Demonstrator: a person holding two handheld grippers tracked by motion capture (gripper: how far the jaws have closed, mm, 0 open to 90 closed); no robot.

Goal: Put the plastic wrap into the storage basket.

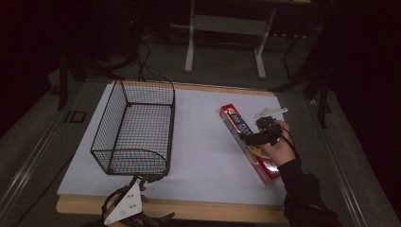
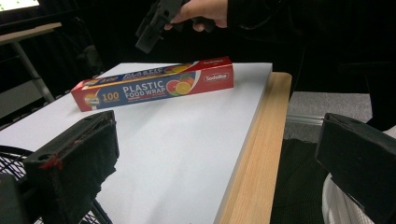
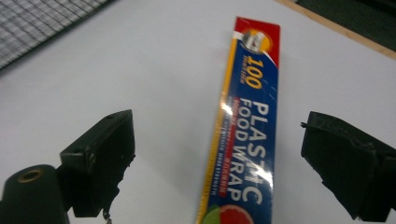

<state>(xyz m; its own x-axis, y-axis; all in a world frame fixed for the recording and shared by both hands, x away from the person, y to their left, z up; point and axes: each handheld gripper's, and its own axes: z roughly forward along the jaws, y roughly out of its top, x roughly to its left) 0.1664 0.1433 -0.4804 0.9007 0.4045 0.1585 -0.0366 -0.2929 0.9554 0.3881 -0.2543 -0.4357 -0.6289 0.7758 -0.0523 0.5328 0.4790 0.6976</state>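
A long red and blue box of plastic food wrap (image 1: 247, 142) lies flat on the white board at the right; it also shows as the wrap box (image 2: 154, 84) and the wrap box (image 3: 245, 135). My right gripper (image 1: 253, 137) hovers just above the box, open, with a jaw on each side of it and not touching; in its own view the right gripper (image 3: 224, 163) straddles the box. My left gripper (image 1: 142, 182) stands open at the table's near edge beside the basket; in its own view the left gripper (image 2: 219, 158) holds nothing.
A black wire basket (image 1: 135, 127) with nothing in it stands on the left half of the white board (image 1: 198, 142). The wooden table edge (image 1: 198, 210) runs along the front. Table legs and cables stand on the floor behind.
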